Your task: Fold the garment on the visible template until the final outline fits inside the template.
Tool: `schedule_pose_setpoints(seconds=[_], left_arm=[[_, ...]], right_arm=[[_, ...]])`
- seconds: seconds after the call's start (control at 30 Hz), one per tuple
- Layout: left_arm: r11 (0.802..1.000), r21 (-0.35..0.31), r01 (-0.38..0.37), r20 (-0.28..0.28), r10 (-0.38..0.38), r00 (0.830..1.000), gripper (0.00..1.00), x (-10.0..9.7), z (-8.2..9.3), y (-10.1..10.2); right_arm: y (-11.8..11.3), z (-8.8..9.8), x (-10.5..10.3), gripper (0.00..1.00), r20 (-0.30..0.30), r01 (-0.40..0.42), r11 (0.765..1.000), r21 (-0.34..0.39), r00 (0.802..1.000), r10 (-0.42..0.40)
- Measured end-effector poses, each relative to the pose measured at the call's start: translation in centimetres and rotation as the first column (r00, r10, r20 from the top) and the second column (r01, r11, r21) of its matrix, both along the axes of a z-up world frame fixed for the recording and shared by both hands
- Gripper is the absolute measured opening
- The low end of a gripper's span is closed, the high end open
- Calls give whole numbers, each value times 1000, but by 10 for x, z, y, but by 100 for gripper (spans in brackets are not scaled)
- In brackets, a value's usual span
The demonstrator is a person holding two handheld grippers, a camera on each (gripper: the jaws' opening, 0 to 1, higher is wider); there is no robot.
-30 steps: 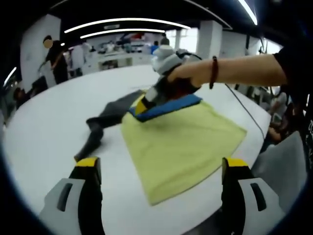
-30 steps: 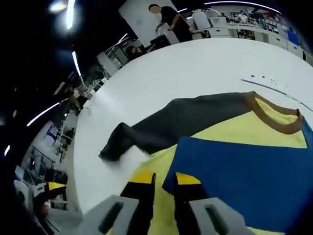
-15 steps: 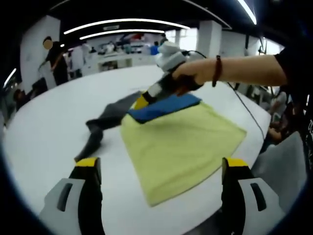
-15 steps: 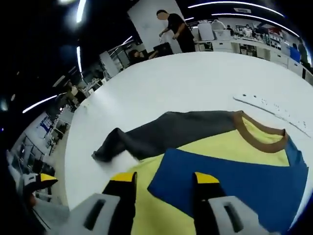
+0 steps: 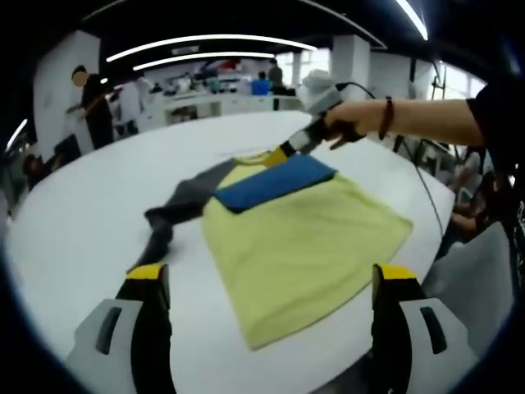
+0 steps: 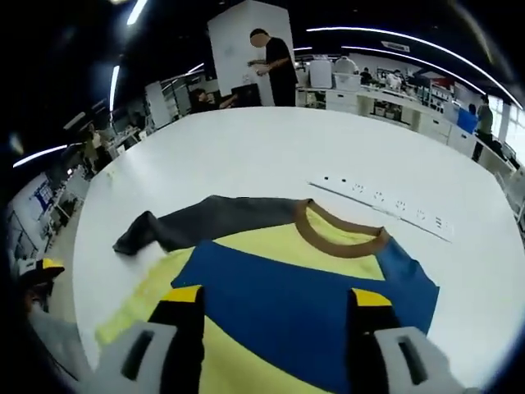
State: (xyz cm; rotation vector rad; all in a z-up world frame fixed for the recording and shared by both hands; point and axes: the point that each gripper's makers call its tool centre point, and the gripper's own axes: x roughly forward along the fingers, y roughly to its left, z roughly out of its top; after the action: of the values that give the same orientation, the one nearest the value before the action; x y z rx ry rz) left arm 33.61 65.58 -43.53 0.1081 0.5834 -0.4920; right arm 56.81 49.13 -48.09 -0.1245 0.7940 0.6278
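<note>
A yellow shirt (image 5: 303, 246) lies flat on the white round table (image 5: 74, 213). Its blue sleeve (image 5: 275, 180) is folded across the chest, and its grey sleeve (image 5: 176, 205) trails out to the side. My left gripper (image 5: 271, 275) hovers open over the shirt's near hem, holding nothing. A hand holds my right gripper (image 5: 279, 153) above the collar end. In the right gripper view the right gripper (image 6: 276, 297) stands open over the blue sleeve (image 6: 303, 287), with the brown collar (image 6: 336, 238) and grey sleeve (image 6: 205, 222) beyond.
A white strip with dark dots (image 6: 381, 199) lies on the table (image 6: 246, 148) past the collar. A yellow tip of the left gripper (image 6: 41, 267) shows at the table's edge. A person (image 6: 275, 66) stands at desks beyond the far edge. A cable (image 5: 410, 176) runs along the table's right.
The right gripper has opened off the blue sleeve's edge, then lifted and drawn back toward the collar. The sleeve stays folded on the chest. The left gripper has held still.
</note>
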Motion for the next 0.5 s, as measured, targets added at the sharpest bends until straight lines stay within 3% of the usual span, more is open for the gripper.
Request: schedule_pose_setpoints(seconds=[0.5], left_arm=[[1000, 5, 17, 17, -17, 1000, 99, 1, 7, -9]], right_arm=[[-94, 5, -10, 60, 29, 110, 994, -17, 994, -109]])
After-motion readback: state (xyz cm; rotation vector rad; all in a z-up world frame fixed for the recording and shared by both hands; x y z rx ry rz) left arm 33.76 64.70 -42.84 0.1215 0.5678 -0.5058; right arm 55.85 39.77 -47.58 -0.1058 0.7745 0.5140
